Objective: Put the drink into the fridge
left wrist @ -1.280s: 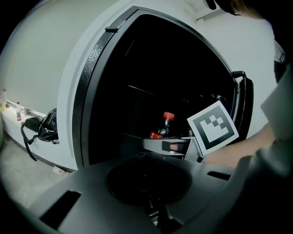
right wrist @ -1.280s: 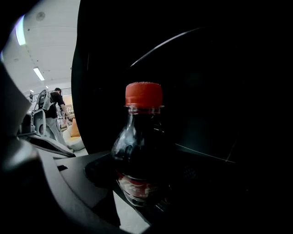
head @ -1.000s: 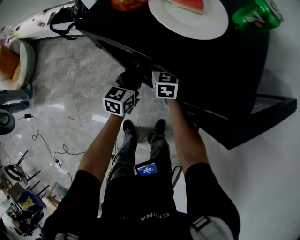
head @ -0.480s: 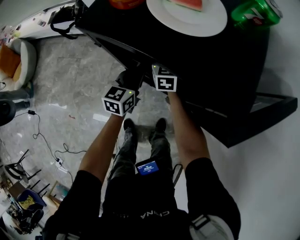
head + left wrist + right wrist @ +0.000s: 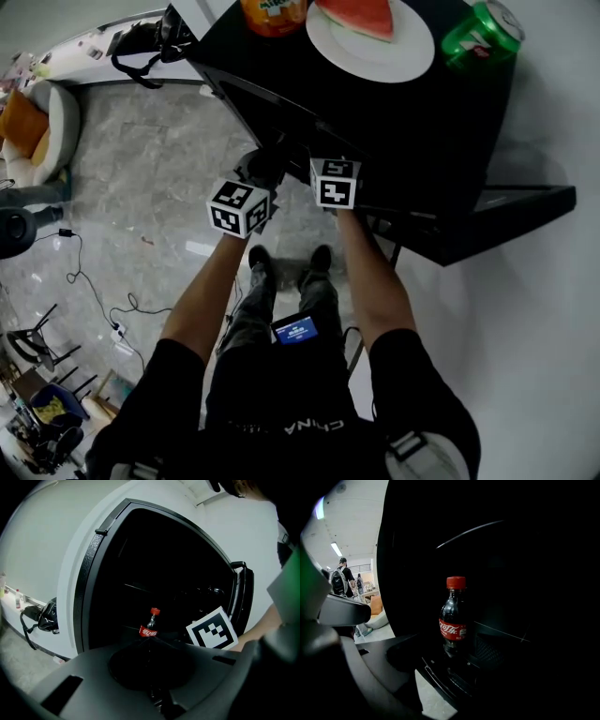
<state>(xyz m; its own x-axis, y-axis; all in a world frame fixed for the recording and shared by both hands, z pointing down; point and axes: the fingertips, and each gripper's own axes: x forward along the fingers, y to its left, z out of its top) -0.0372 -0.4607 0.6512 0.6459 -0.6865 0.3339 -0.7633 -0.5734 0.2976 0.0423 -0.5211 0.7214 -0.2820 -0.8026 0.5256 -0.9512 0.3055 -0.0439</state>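
A small cola bottle [image 5: 453, 617] with a red cap and red label stands upright in the dark inside of the black fridge [image 5: 112, 573]. It is straight ahead of my right gripper's jaws, and its base is lost in shadow. Past my left gripper's body the same bottle [image 5: 151, 623] shows smaller, with the right gripper's marker cube [image 5: 213, 630] beside it. From above, my left gripper [image 5: 253, 183] and right gripper [image 5: 334, 180] sit side by side at the fridge's front edge. Both pairs of jaws are too dark to read.
On the fridge top [image 5: 450, 122] stand a white plate [image 5: 412, 61] with a watermelon slice, a green can [image 5: 481, 33] and an orange bottle [image 5: 274, 11]. The open fridge door [image 5: 511, 202] sticks out at the right. Grey marble floor [image 5: 141, 169] and a black bag [image 5: 42, 616] are at the left.
The head view has shifted, so more of the fridge top shows. Both grippers stay close together at the fridge front, with the right one slightly lower in the picture.
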